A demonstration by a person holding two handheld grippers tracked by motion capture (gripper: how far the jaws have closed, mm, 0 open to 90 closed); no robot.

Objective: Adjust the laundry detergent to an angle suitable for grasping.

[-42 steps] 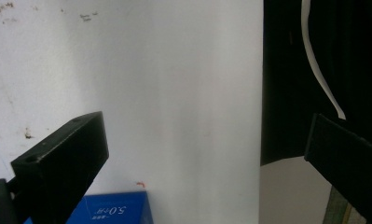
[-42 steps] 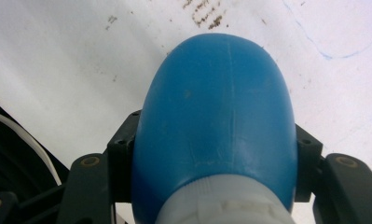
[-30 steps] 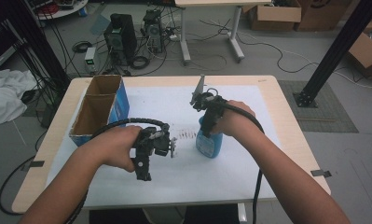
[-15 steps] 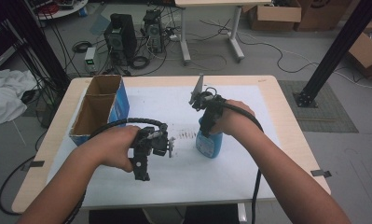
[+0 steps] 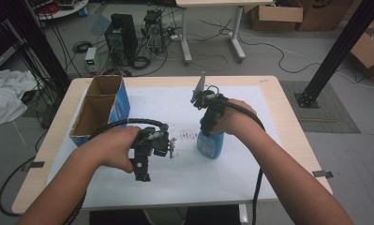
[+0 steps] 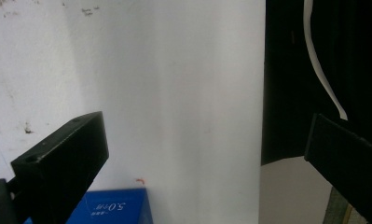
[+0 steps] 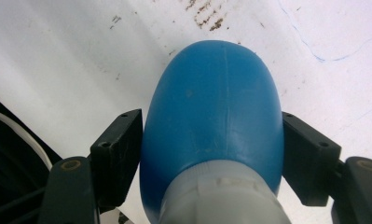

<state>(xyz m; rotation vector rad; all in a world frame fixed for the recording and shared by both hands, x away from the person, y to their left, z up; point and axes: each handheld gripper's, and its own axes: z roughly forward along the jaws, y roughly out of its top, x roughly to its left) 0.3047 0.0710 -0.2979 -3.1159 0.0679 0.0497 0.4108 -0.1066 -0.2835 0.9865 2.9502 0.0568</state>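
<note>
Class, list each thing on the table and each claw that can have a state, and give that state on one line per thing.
Blue bottle: upright on the white sheet, between the right claw's jaws.
Right claw: jaws have just been opening, close beside the bottle's sides; contact unclear.
Left claw: open, nothing between its jaws.
Cardboard box: open at the top, standing at the table's left.
White sheet: flat, marked with dark smudges.

My view from above: the blue bottle stands upright on the white sheet that covers the table, right of centre and just beside a patch of dark scuff marks. Through the right gripper view I see its rounded blue body from the top, with a pale grey collar at the neck.
</note>
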